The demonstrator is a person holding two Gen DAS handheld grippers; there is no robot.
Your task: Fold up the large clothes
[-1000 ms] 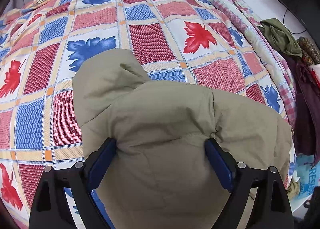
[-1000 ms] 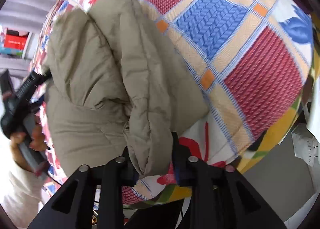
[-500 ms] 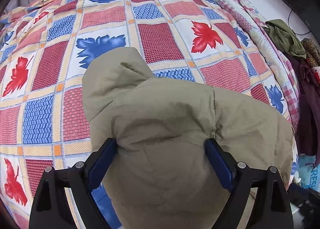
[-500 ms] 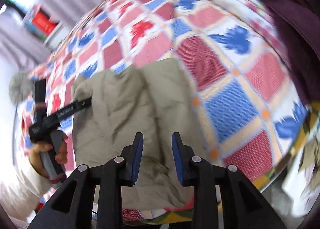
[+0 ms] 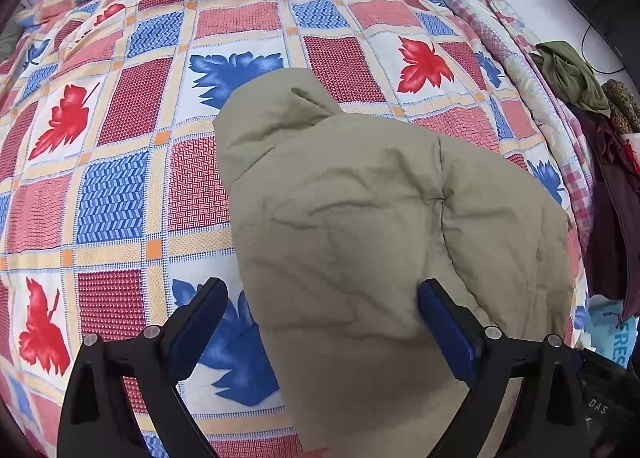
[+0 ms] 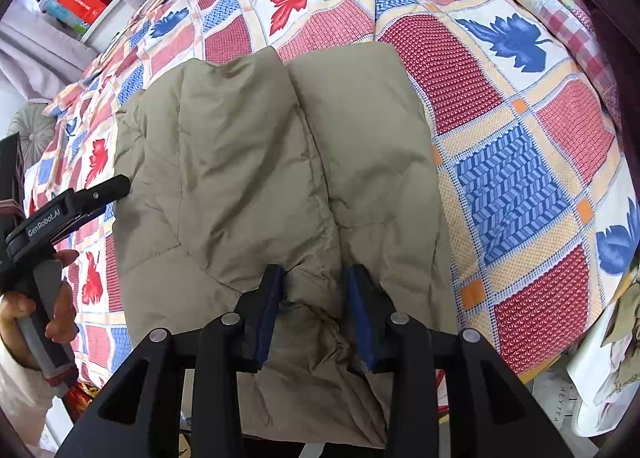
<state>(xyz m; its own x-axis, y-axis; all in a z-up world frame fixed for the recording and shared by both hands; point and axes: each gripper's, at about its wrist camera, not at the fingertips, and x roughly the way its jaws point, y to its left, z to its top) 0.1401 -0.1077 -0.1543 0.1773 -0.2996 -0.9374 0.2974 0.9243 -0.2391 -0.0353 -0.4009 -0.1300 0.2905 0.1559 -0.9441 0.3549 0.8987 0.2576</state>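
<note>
Left gripper (image 5: 322,310) is opening wide, pads clear of the khaki padded jacket (image 5: 372,225); right gripper (image 6: 316,308) is opening too, fabric lying between; jacket is sitting folded on the patchwork bedspread (image 5: 120,193) near the edge; the puffy fold risks springing open.

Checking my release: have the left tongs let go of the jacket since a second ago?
Yes. The left tongs are opening; their left finger now sits off the jacket, over the bedspread.

padded jackets (image 5: 380,225): one, khaki
patchwork quilts (image 5: 120,185): one
grippers: two, left gripper (image 5: 320,322), right gripper (image 6: 316,310)
hands (image 6: 48,306): one
red boxes (image 6: 82,3): one
</note>
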